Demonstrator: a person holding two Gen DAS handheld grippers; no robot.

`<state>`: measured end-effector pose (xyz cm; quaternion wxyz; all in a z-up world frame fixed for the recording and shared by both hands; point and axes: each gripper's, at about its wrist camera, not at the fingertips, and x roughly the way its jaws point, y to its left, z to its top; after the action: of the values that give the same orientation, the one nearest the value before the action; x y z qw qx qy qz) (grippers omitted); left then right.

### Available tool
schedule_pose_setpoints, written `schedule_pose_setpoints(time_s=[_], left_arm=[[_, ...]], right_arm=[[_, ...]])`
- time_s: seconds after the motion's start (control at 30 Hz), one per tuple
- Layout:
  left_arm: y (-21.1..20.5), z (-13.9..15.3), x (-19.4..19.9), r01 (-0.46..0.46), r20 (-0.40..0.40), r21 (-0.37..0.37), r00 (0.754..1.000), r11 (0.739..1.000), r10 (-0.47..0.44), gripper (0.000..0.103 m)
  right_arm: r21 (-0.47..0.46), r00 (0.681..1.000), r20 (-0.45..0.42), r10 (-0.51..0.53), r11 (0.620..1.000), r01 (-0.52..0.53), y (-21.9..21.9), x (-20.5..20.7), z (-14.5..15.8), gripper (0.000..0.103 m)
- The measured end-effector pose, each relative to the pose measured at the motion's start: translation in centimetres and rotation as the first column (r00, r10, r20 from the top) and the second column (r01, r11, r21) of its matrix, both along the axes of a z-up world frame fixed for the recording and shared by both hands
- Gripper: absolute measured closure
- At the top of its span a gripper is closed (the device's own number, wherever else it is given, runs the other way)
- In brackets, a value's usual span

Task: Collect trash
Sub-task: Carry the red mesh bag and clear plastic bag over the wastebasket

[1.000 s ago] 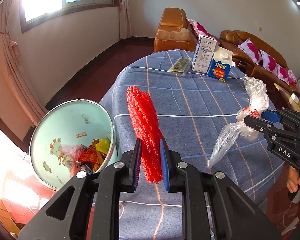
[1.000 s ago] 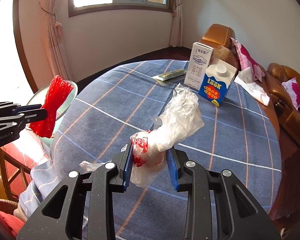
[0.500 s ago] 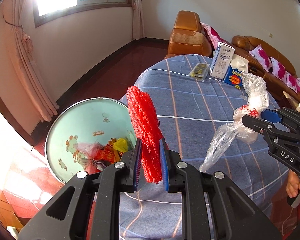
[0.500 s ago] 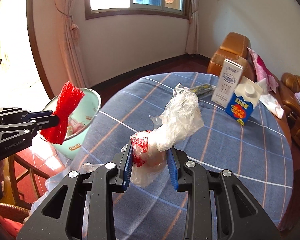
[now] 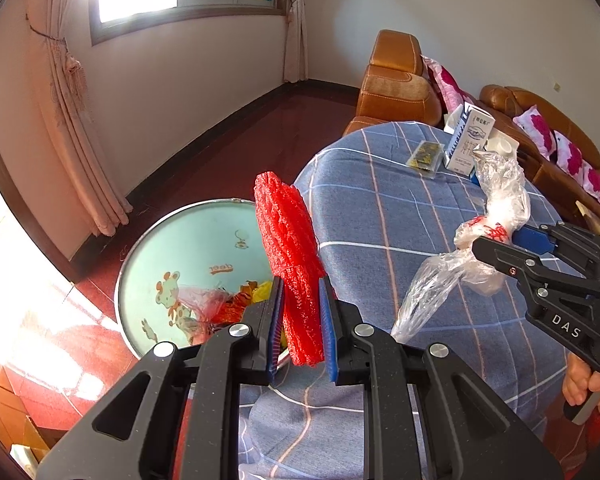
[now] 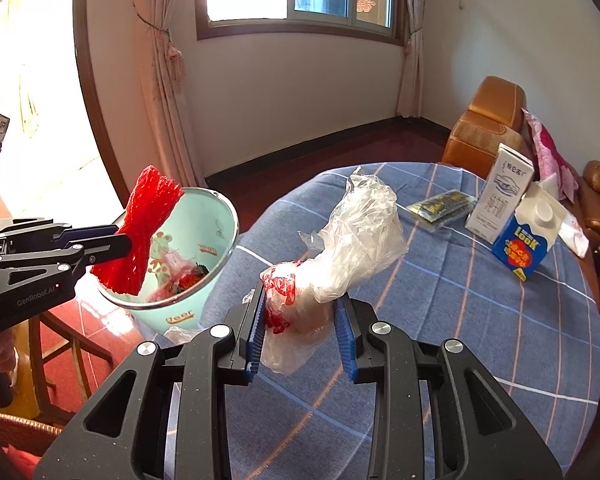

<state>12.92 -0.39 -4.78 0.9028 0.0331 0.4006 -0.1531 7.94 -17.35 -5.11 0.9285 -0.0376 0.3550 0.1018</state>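
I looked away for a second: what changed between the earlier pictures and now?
Both hand-held grippers swung left toward the trash bin. The left one now holds the red foam net over it. Both stay clamped, the right on the plastic bag; cartons untouched.

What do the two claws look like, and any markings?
Both are speckled matte black linkages with silver pivot bolts and blue ribbed pads. The left claw reads "GenRobot.AI" on its side; the right claw reads "DAS". No cables visible. Bare fingers grip the right handle.
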Motion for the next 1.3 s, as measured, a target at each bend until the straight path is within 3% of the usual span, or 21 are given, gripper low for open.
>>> schedule_pose_setpoints(time_s=[0.53, 1.3], left_arm=[[3.5, 1.6, 2.2, -0.100, 0.038, 0.010, 0.994, 0.995, 0.100, 0.086], [7.3, -0.3, 4.8, -0.170, -0.006, -0.026, 0.985, 0.985, 0.170, 0.086]], right_arm=[[0.036, 0.997, 0.044, 0.068, 0.997, -0.069, 3.4, 3.2, 1.2, 0.071], [0.018, 0.992, 0.012, 0.128, 0.992, -0.129, 8.5, 8.0, 0.3, 0.071]])
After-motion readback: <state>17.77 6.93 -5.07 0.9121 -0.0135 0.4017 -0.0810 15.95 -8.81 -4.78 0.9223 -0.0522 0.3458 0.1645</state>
